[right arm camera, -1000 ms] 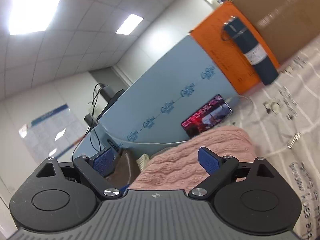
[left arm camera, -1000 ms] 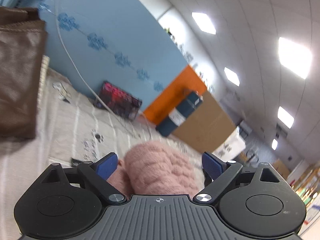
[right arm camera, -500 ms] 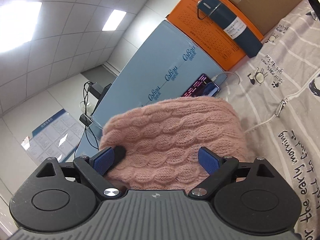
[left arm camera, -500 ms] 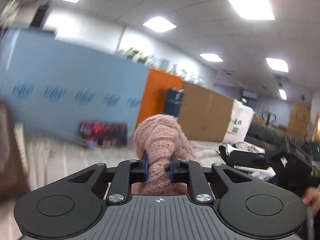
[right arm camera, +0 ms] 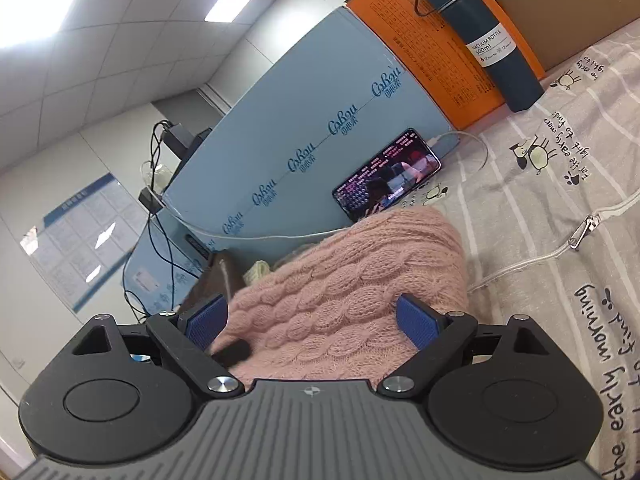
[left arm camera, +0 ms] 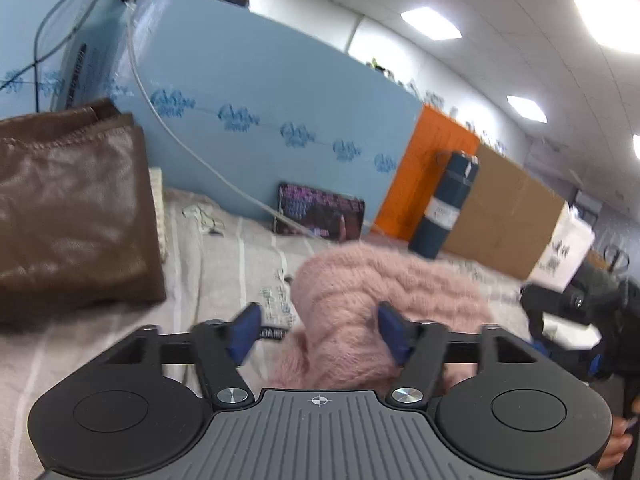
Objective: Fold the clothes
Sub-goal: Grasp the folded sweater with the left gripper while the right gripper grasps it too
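From the left wrist view, the left gripper (left arm camera: 318,330) is opening: half a second ago its blue pads were pinched tight on a bunch of the pink sweater (left arm camera: 384,296), and now they stand wide. The knit lies between them, brushing the right pad, while the left pad (left arm camera: 246,330) is clear of it over the striped bedsheet (left arm camera: 224,276). The sweater itself has dropped from a lifted bunch to a low heap on the sheet, just in front of the gripper. To the left sits a folded brown garment (left arm camera: 72,216), well apart from the sweater. A phone (left arm camera: 320,216) leans on the blue board (left arm camera: 256,92) behind, with a dark bottle (left arm camera: 446,208) further right. The other gripper shows dimly at the right edge.

From the right wrist view, the right gripper (right arm camera: 312,326) is spread wide, as it was a second ago, and grips nothing. The sweater (right arm camera: 352,280) fills the space between its pads (the cable knit now lies lower and flatter than half a second back), and it rests on the sheet (right arm camera: 560,184) near the phone (right arm camera: 386,174) and bottle (right arm camera: 484,36).

My reading is that a fold has just been laid down and let go. The sweater looks bundled rather than neatly squared, so more smoothing or another fold probably remains.
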`<action>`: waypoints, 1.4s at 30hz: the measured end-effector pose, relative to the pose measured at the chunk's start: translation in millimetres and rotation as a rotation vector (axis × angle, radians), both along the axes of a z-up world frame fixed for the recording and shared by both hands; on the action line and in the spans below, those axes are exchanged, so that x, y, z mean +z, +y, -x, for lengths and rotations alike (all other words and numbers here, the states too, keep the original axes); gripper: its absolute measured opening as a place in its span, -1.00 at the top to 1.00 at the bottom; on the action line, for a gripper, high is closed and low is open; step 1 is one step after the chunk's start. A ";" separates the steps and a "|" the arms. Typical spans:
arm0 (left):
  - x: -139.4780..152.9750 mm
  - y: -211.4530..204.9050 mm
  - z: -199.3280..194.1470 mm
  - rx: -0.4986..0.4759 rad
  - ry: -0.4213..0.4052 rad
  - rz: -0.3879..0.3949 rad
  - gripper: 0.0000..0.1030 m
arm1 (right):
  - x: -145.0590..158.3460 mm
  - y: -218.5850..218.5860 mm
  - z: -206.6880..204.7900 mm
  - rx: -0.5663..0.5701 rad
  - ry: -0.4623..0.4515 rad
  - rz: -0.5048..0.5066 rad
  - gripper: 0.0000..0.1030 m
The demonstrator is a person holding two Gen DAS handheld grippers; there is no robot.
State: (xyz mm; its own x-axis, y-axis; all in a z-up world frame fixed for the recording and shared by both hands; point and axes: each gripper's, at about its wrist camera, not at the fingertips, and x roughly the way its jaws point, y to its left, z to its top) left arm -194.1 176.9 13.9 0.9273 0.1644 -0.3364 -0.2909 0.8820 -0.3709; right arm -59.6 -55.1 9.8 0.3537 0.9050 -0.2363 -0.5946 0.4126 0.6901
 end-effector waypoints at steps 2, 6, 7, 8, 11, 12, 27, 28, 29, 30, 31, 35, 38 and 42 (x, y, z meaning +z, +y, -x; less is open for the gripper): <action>1.1 4.4 -6.0 0.023 0.029 -0.003 -0.69 | 1.6 0.6 -0.8 0.017 -0.008 -0.018 -0.78; -19.0 13.6 -24.0 0.055 0.156 0.010 -0.69 | -3.2 4.2 -5.7 0.032 0.011 -0.015 -0.78; -25.0 16.4 -26.5 0.061 0.175 0.027 -0.73 | -6.1 5.7 -7.6 0.035 0.020 -0.005 -0.78; -30.0 20.1 -28.2 0.060 0.183 0.051 -0.74 | -9.1 7.5 -9.9 0.036 0.031 0.007 -0.78; -35.4 25.2 -27.3 0.053 0.171 0.099 -0.81 | -18.3 13.3 -17.3 0.034 0.063 0.046 -0.78; -35.7 24.8 -26.2 0.051 0.162 0.103 -0.81 | -21.0 14.4 -18.7 0.034 0.061 0.048 -0.78; -45.8 27.8 -8.3 0.002 0.071 0.505 -0.83 | -41.1 -26.9 -35.7 -0.134 0.180 -0.119 -0.88; -46.7 25.8 -10.5 -0.013 0.065 0.505 -0.83 | -41.0 -21.0 -34.1 -0.114 0.171 -0.093 -0.88; -47.5 23.8 -12.7 -0.028 0.059 0.505 -0.84 | -40.8 -15.1 -32.5 -0.094 0.163 -0.066 -0.88; -48.3 21.8 -14.9 -0.043 0.053 0.506 -0.85 | -40.2 -9.8 -31.1 -0.084 0.149 -0.033 -0.88; -49.1 19.8 -17.1 -0.058 0.047 0.506 -0.85 | -39.1 -5.7 -30.2 -0.079 0.131 0.001 -0.88; -48.4 13.1 -17.8 -0.059 0.023 0.449 -0.83 | -37.8 -0.3 -24.1 -0.058 0.094 0.047 -0.88; -50.9 11.3 -18.4 -0.023 0.024 0.401 -0.40 | -38.0 -1.2 -23.6 -0.063 0.090 0.056 -0.73; -53.9 12.1 -16.3 -0.006 0.015 0.383 0.06 | -37.4 -2.5 -21.3 -0.085 0.076 0.068 -0.22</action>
State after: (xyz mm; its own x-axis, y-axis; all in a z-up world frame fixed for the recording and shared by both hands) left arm -177.8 189.0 -40.0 0.9224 0.0192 -0.3857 -0.2942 0.6820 -0.6696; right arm -38.3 -57.6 -27.6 0.4071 0.8535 -0.3254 -0.5029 0.5068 0.7001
